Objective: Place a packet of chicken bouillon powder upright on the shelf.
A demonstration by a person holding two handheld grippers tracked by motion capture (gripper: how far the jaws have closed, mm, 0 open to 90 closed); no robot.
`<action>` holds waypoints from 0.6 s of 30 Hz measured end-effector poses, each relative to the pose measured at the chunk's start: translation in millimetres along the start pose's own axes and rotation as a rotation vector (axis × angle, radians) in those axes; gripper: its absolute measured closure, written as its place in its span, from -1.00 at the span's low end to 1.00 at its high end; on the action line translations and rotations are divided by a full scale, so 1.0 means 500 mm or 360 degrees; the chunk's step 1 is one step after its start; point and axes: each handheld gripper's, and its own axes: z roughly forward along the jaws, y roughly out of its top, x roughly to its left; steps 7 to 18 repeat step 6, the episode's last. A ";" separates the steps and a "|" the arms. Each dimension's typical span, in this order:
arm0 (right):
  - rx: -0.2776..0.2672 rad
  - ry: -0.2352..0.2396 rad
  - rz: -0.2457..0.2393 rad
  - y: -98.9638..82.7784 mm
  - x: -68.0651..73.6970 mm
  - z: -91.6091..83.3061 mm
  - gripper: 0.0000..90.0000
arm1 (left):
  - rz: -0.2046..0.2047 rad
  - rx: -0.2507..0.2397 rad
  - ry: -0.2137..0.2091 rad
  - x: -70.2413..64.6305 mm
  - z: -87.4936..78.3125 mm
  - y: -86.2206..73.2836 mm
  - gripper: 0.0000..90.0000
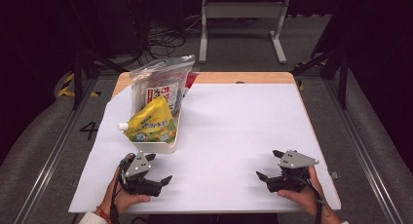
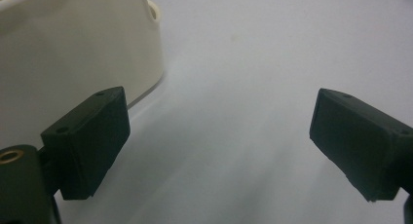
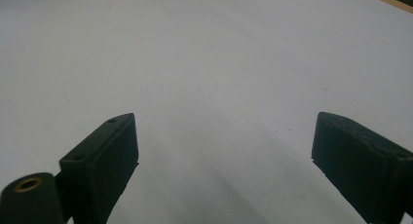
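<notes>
So I've got both grippers parked low at the near edge of the table [image 1: 253, 112], and neither one is carrying anything. The left gripper [image 1: 158, 169] sits around 7 o'clock from the table's middle with its jaws spread wide and only white sheet between them. I keep it there because the white tray [image 1: 163, 147] is just beyond it at 12 o'clock, so it's a short reach. In the left gripper view the tray [image 2: 73, 53] wall rises just past my left-hand jaw, near but not touching.

The right gripper [image 1: 267, 165] is over at 5 o'clock, jaws also gaping, nothing in them, well apart from everything. It rests out of the way, I'd guess, so the left side has room to work.

The stuff itself is at about 10 o'clock: a yellow spout pouch [image 1: 151, 124] leaning in the tray with its white cap poking out toward 9 o'clock, and behind it a clear zip bag [image 1: 160, 85] standing upright, propped against the pouch. The tray walls are what keep both from flopping flat.
</notes>
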 end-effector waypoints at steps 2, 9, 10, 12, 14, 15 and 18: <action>0.0000 0.0001 -0.0004 0.000 0.002 0.000 -0.79 | 0.0004 0.0001 -0.0002 -0.001 0.000 0.000 -0.81; 0.0002 0.0009 -0.0012 -0.001 0.006 0.000 -0.78 | 0.0006 -0.0015 0.0012 -0.001 -0.003 0.002 -0.79; 0.0002 0.0009 -0.0012 -0.001 0.006 0.000 -0.78 | 0.0006 -0.0015 0.0012 -0.001 -0.003 0.002 -0.79; 0.0002 0.0009 -0.0012 -0.001 0.006 0.000 -0.78 | 0.0006 -0.0015 0.0012 -0.001 -0.003 0.002 -0.79; 0.0002 0.0009 -0.0012 -0.001 0.006 0.000 -0.78 | 0.0006 -0.0015 0.0012 -0.001 -0.003 0.002 -0.79; 0.0002 0.0009 -0.0012 -0.001 0.006 0.000 -0.78 | 0.0006 -0.0015 0.0012 -0.001 -0.003 0.002 -0.79; 0.0002 0.0009 -0.0012 -0.001 0.006 0.000 -0.78 | 0.0006 -0.0015 0.0012 -0.001 -0.003 0.002 -0.79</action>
